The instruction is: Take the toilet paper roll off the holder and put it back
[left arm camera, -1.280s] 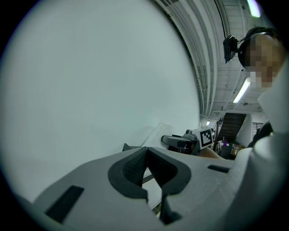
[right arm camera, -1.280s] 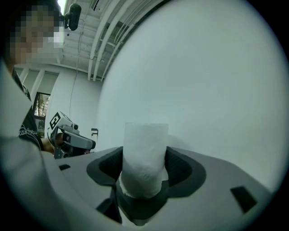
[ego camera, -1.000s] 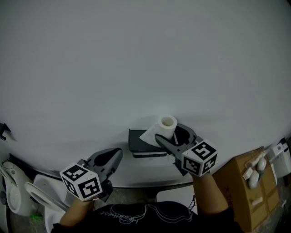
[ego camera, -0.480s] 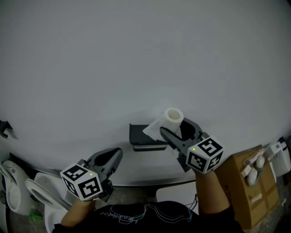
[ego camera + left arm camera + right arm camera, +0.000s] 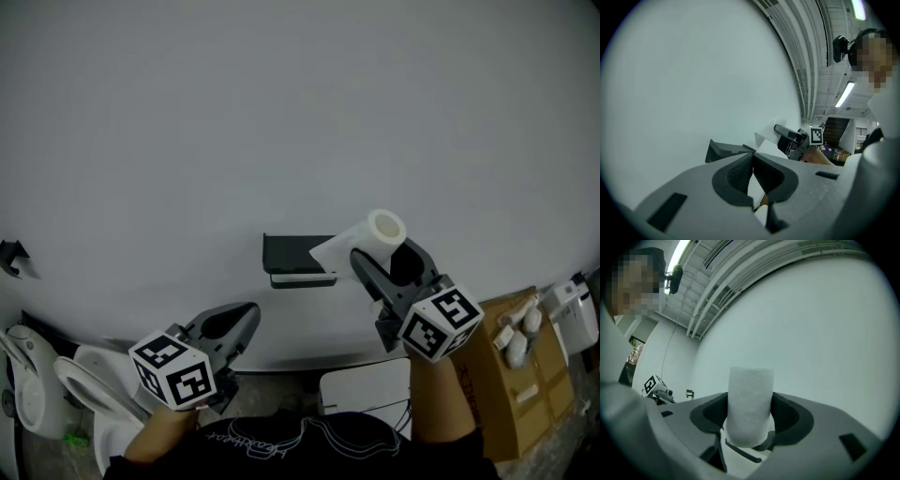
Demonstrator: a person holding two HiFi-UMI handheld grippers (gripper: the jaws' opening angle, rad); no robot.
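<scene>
Pale grey wall (image 5: 281, 112) fills most of the head view, bare apart from the holder. Toilet (image 5: 80, 384) at lower left, lid up, bowl inside not readable. Open cardboard box (image 5: 487, 375) at lower right, well apart from the holder; it holds a few small white items (image 5: 520, 337), can't tell what they are. Flat white panel (image 5: 366, 389) low in the middle, by the person's body. Dark toilet paper holder (image 5: 292, 253) fixed on the wall, flat top, lighter strip beneath, nothing on it; its bar is too small to make out. Right tool (image 5: 386, 261) is clamped on the toilet paper roll (image 5: 380, 234), one pad on each side of the roll's body, as the right gripper view shows plainly. Left tool (image 5: 239, 323) sits low and left of the holder, jaws clenched together with nothing in them, touching nothing. The roll is off the holder, just to its right and a bit higher, free in the air in front of the wall, core end toward the camera. Loose sheet (image 5: 328, 251) trails from the roll back toward the holder's right end. Step, as I judge it: take-off half is done, put-back half not started. Next move calls for bringing the roll back left and lining its core up with the holder's bar, keeping the grip firm until it seats, and watching that the loose sheet doesn't snag.
</scene>
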